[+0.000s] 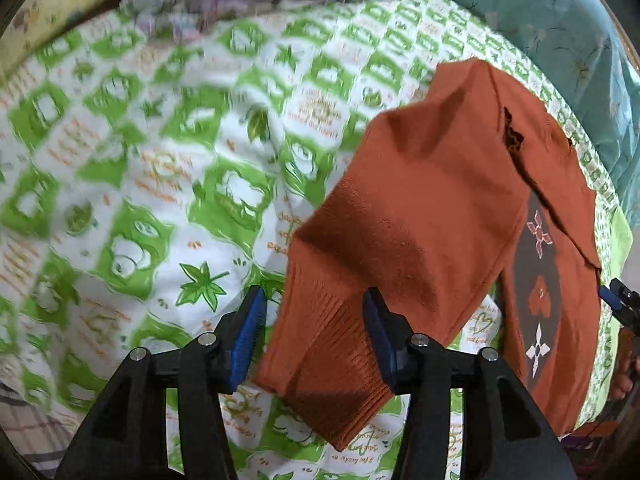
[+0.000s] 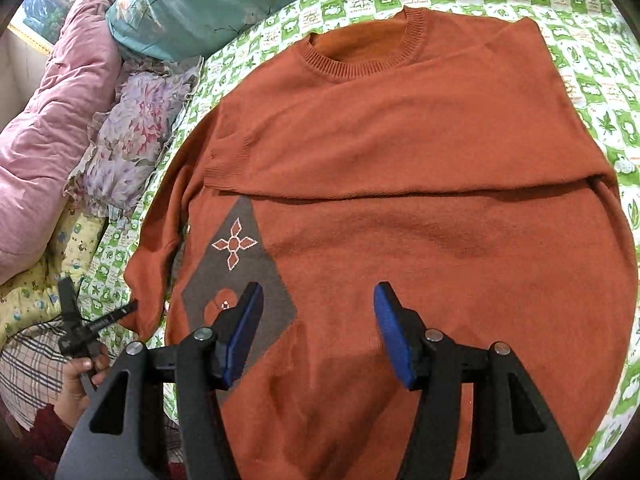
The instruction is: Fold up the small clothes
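Your left gripper (image 1: 314,312) fingers part-open, sleeve cuff (image 1: 332,376) between, unpinched; sleeve runs forward-right. Right gripper (image 2: 318,308) open, empty, over sweater (image 2: 400,160) body.

Green-print sheet (image 2: 592,92), pink quilt (image 2: 48,152), teal pillow (image 2: 192,4).
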`<state>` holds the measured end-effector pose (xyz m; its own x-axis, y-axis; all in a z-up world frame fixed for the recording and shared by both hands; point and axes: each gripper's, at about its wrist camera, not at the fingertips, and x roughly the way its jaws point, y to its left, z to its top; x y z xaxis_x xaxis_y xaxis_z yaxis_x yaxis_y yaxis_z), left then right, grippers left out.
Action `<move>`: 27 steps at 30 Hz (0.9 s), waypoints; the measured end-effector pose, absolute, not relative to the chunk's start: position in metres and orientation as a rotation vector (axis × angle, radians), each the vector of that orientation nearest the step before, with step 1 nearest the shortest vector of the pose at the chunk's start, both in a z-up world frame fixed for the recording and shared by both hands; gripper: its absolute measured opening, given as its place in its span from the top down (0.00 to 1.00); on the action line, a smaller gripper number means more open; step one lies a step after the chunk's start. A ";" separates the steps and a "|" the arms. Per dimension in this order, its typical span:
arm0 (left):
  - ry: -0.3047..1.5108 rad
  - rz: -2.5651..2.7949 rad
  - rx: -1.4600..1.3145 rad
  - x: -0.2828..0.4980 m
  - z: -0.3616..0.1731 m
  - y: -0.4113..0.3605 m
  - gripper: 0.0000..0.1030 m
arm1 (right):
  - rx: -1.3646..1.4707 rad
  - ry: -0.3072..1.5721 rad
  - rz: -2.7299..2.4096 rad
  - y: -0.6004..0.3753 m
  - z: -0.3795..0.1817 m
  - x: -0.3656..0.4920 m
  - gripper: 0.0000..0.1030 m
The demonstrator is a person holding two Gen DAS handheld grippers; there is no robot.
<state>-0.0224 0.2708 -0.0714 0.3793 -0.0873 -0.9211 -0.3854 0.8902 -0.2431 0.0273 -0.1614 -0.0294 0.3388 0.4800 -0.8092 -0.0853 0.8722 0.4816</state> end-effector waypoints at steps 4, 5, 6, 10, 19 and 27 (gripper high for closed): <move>1.138 0.144 -0.429 -0.019 -0.062 0.255 0.95 | 0.394 1.169 0.369 -0.163 -0.029 0.023 0.43; 1.121 0.121 -0.401 -0.017 -0.055 0.248 0.96 | 0.392 1.164 0.368 -0.164 -0.028 0.021 0.43; 1.103 0.099 -0.387 -0.015 -0.047 0.241 0.96 | 0.391 1.161 0.367 -0.164 -0.028 0.021 0.43; 0.990 -0.017 -0.356 0.000 -0.006 0.205 0.97 | 0.404 1.149 0.359 -0.171 -0.027 0.019 0.43; 0.846 -0.290 -0.311 0.076 0.054 0.099 0.97 | 0.452 1.138 0.321 -0.195 -0.032 0.021 0.43; 0.837 -0.453 -0.311 0.151 0.050 0.007 0.98 | 0.503 1.099 0.239 -0.237 -0.032 0.024 0.43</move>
